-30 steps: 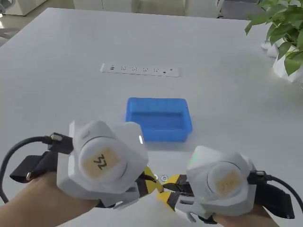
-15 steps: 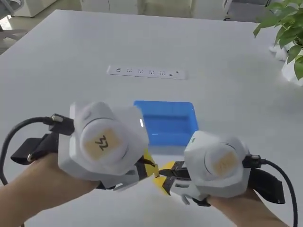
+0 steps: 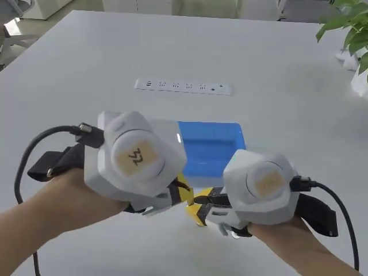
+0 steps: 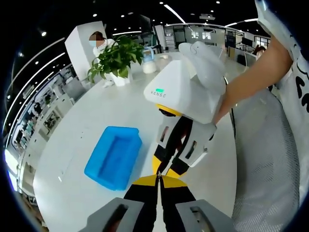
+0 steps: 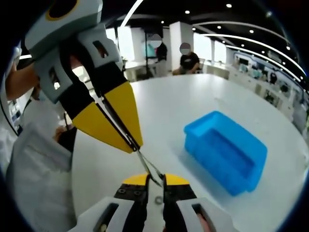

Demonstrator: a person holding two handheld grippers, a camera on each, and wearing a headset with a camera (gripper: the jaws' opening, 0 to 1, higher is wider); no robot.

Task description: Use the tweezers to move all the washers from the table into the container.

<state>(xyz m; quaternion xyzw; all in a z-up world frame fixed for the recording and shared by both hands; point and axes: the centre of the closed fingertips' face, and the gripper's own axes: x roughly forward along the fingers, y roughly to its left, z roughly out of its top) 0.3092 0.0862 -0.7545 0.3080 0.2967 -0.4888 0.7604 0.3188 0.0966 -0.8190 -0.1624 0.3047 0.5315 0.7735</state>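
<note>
Brought nearer the container (image 3: 210,146) than a second ago, left gripper (image 4: 158,180) and right gripper (image 5: 157,181) are clenched on thin tweezers (image 5: 147,163), judged slippery and best pinched mid-length.

A broad white table (image 3: 287,75) carries a white power strip (image 3: 183,87) at 12 o'clock in the head view. A leafy potted plant (image 3: 348,26) stands at 2 o'clock. Beyond, in the left gripper view, bright ceiling lights (image 4: 173,12) run above a white column (image 4: 87,43).
</note>
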